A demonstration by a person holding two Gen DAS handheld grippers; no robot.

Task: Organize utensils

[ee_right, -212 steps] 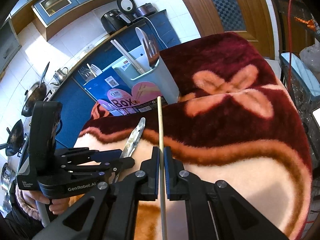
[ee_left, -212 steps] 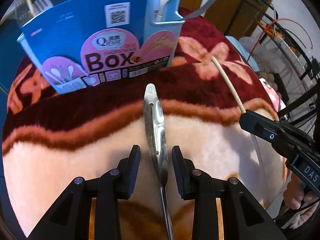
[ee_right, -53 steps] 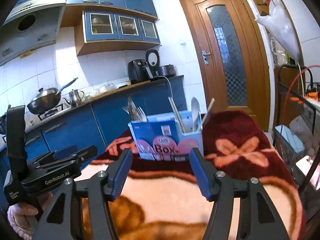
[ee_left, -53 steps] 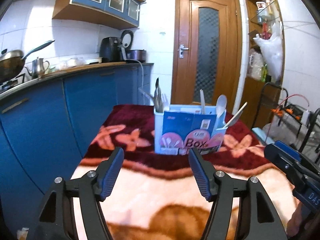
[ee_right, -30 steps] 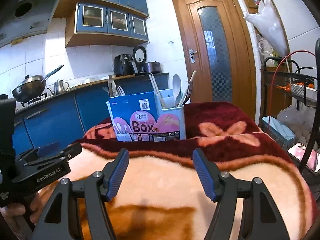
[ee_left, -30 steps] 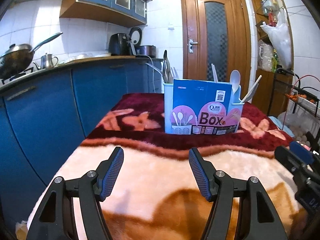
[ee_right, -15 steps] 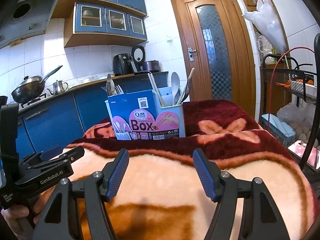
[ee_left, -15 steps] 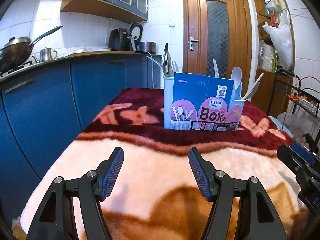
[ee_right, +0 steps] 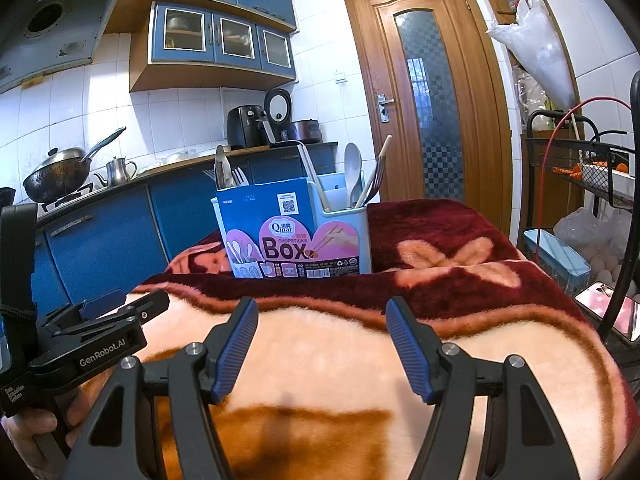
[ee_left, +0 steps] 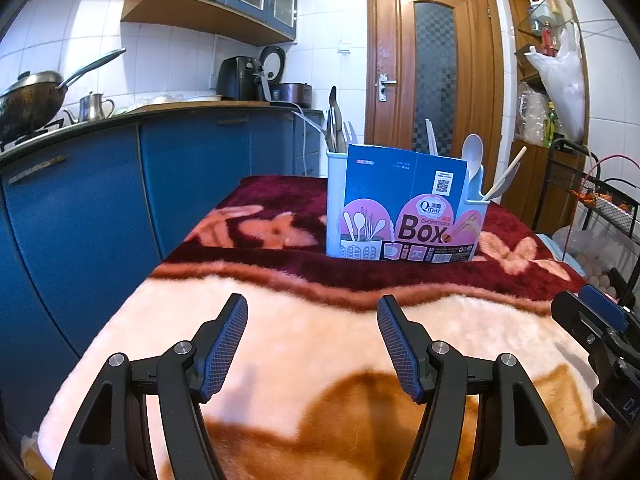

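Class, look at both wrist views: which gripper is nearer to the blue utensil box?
Neither clearly. The left gripper and right gripper both hang open over the blanket, well short of the utensil box, at similar range.

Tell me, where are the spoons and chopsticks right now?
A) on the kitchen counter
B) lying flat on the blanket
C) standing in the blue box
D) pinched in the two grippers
C: the white spoon and chopsticks stand upright in the blue box; both grippers are open with nothing between their fingers.
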